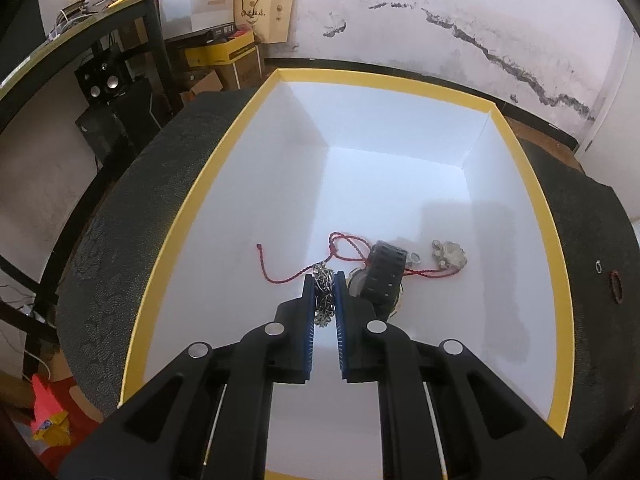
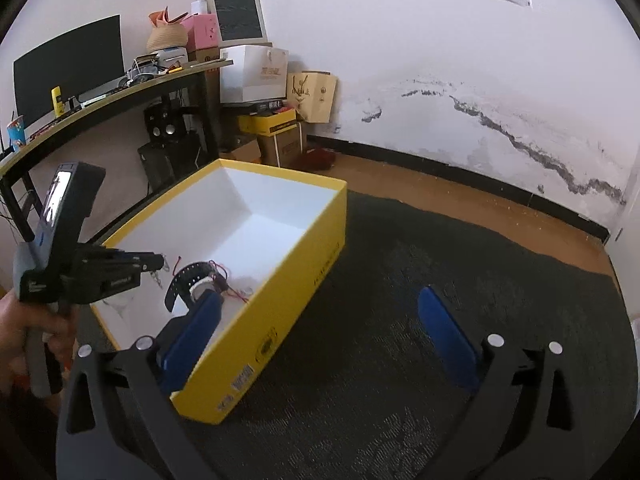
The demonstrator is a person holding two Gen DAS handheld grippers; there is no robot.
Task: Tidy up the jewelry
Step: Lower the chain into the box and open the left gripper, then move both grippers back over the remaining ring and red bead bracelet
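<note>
My left tongs [image 1: 325, 280] are inside the yellow box [image 1: 192, 200], low over its white floor, with the blue pads nearly together and clamped on a bunched silver chain [image 1: 325, 292]. The chain hangs in a tangle between the pads, and part of it shows above their tips.

On the box floor just past the tips lies a red cord [image 1: 292, 276], looped and trailing to the left and right. A black perforated watch strap [image 1: 386, 276] stands curled just right of the tongs, over the cord. Further right, close to the strap, rests a silver paw-shaped charm [image 1: 450, 260], touching the cord's far end.

My right tongs [image 2: 324, 328] are spread wide and hold nothing. The left pad [image 2: 196, 336] sits just inside the box's near wall, close to the watch strap [image 2: 186, 280]; the right pad sits outside, over the dark carpeted surface [image 2: 400, 320] on which the box [image 2: 296, 280] stands.
</note>
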